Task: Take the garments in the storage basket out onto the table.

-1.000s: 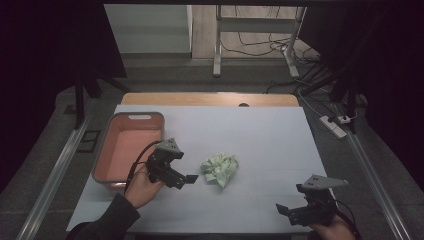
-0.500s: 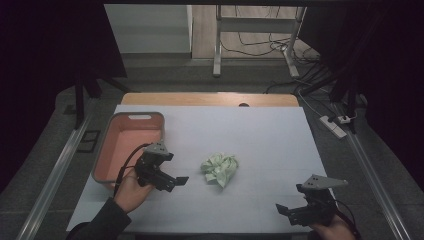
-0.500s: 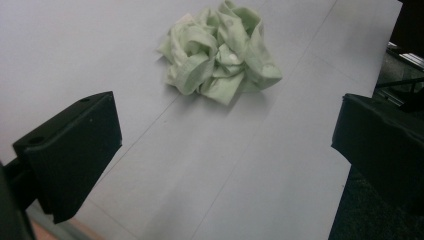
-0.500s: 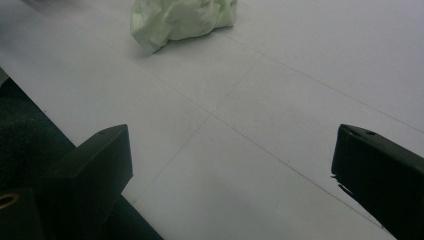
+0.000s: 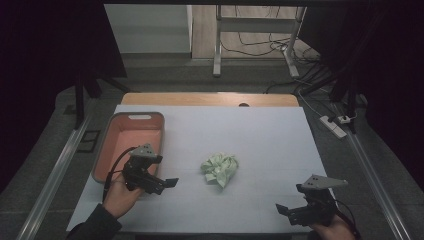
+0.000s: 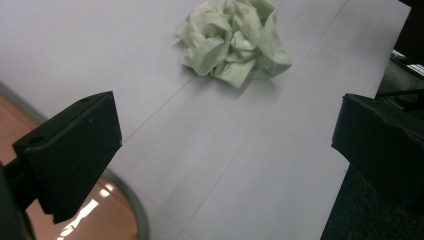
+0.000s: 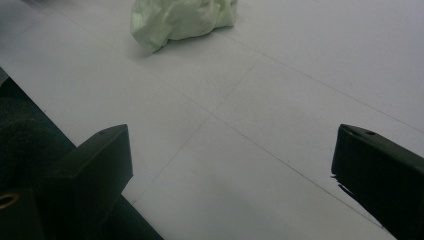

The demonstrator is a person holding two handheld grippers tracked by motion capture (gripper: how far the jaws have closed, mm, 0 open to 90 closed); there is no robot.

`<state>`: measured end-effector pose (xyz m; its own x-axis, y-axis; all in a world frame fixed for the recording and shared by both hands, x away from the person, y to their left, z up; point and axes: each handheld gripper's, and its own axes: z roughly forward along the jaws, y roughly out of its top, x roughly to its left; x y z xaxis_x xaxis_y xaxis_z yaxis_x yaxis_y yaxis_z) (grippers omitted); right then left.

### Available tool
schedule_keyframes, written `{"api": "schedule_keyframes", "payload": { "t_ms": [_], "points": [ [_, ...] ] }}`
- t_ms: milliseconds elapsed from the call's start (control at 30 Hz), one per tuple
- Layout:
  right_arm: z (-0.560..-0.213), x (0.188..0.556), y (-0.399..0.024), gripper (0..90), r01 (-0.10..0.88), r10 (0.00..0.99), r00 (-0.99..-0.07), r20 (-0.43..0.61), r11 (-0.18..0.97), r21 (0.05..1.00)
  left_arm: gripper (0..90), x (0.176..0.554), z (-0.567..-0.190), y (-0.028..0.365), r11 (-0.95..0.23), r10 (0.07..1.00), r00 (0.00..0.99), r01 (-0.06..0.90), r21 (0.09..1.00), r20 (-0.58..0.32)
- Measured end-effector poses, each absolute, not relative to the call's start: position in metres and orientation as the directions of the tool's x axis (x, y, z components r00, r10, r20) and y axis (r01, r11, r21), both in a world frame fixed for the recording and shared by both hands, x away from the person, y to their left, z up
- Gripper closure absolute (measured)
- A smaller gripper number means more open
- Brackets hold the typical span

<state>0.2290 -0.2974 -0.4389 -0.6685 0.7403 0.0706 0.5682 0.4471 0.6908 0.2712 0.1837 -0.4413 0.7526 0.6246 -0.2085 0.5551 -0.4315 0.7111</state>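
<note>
Left tool [image 5: 162,184]: jaws spread wide, nothing between them. Held low over the surface [image 5: 270,140] near its left edge, just off the near-right corner of the orange-pink tray [image 5: 131,137], pointing right toward the cloth. In the left gripper view its two black jaws frame bare white surface, with the tray's curved rim and orange floor at the lower left. Cable loops back from the tool over the person's left hand [image 5: 120,196].

Right tool [image 5: 287,212]: jaws also spread, empty. Sits at the near-right corner of the surface, grey three-cornered plate on top, aimed left and inward. The right gripper view shows white surface between the jaws and the near edge of the surface dropping off at the lower left. Right hand [image 5: 332,231] only partly in frame at the bottom.

Crumpled pale green cloth [image 5: 220,168]: lying bunched up on the surface, roughly centre, a little toward the near edge. Between the two tools, nearer the left one, touching neither. Left gripper view has it ahead of the jaws at the top [image 6: 232,42]; right gripper view has it farther off at the top left [image 7: 180,20].

Tray sits along the left edge of the surface, long axis running front to back; nothing visible inside it.
</note>
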Motion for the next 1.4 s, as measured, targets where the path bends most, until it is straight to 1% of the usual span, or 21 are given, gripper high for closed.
{"api": "schedule_keyframes", "payload": {
  "t_ms": [133,333,1000,1400],
  "points": [
    [-0.439,0.229,-0.297,2.6,0.57,0.741,-0.667,0.071,0.446,0.69,0.0,0.267,-0.443,0.192,-0.414,0.633,0.742,0.564,0.715,-0.219],
    [-0.439,0.229,-0.297,2.6,0.569,0.74,-0.668,0.071,0.447,0.69,0.0,0.259,-0.445,0.201,-0.408,0.657,0.724,0.576,0.708,-0.21],
    [-0.439,0.229,-0.297,2.6,0.569,0.74,-0.669,0.07,0.45,0.688,0.0,0.228,-0.453,0.249,-0.295,0.713,0.648,0.624,0.724,-0.268],
    [-0.439,0.229,-0.296,2.6,0.571,0.741,-0.668,0.068,0.452,0.686,0.0,0.209,-0.457,0.272,-0.262,0.747,0.61,0.635,0.727,-0.264]
  ]
}}
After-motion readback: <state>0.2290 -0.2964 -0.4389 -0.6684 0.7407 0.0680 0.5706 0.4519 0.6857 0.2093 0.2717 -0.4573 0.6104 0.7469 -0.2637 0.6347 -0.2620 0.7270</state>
